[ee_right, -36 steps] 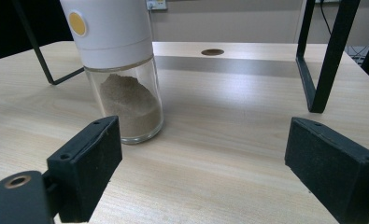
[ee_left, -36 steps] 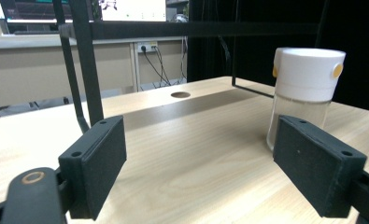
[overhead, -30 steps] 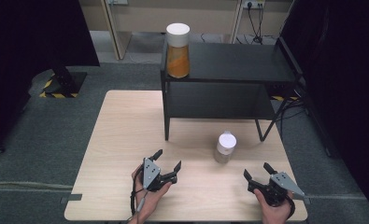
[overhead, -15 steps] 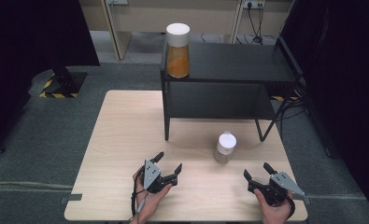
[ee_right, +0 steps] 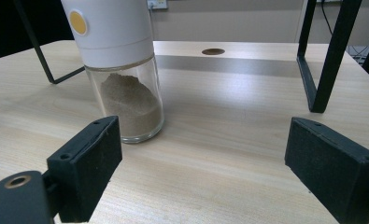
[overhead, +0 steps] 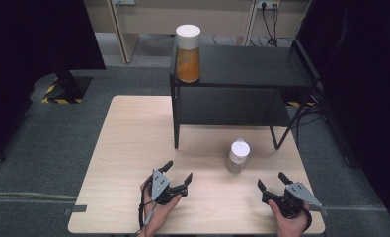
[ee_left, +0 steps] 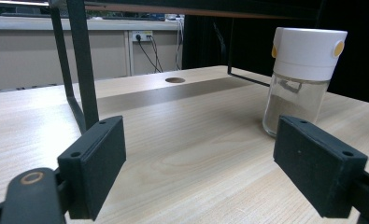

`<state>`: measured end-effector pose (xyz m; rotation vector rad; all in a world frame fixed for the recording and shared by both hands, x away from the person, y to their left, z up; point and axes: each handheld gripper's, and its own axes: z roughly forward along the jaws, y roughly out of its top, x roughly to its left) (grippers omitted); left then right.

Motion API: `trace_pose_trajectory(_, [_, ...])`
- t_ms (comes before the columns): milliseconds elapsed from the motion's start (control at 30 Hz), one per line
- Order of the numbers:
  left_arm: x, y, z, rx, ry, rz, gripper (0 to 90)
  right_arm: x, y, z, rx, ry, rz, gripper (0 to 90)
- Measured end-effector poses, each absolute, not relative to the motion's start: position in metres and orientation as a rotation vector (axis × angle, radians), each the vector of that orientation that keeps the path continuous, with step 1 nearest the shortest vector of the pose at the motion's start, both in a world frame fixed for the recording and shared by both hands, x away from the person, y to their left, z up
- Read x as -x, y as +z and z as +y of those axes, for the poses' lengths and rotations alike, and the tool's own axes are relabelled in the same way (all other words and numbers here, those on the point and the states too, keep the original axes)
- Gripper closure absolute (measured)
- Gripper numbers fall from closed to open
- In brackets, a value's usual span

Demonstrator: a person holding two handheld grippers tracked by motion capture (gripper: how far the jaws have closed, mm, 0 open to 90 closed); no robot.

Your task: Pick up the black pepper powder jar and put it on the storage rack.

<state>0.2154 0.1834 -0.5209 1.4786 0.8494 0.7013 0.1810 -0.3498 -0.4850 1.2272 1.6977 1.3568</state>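
Observation:
A small glass jar [overhead: 238,156] with a white lid stands on the wooden table [overhead: 133,133], just in front of the black shelf rack [overhead: 237,74]. It holds brownish powder [ee_right: 133,105], and it stands ahead of the left jaws, to the right, as the small jar [ee_left: 301,79]. A taller jar [overhead: 188,53] with orange contents and a white lid stands on the rack's top left corner. My left gripper [overhead: 177,174] rests near the table's front, open and holding nothing. To the right of it, my right gripper [overhead: 272,180] is open too, below and right of the small jar.
The rack's black legs [ee_left: 81,70] stand on the table ahead of the left jaws. A round hole [ee_right: 213,51] is cut into the tabletop under the rack. Grey carpet surrounds the table; cables [overhead: 306,113] trail at the right.

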Motion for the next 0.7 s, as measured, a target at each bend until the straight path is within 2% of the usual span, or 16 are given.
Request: trace_pose_trajectory(700, [-0.2158, -0.5203, 0.1834, -1.488, 0.701, 0.840, 16.4, -0.1850, -0.4777, -0.3440, -1.179, 1.418, 1.697, 10.8])
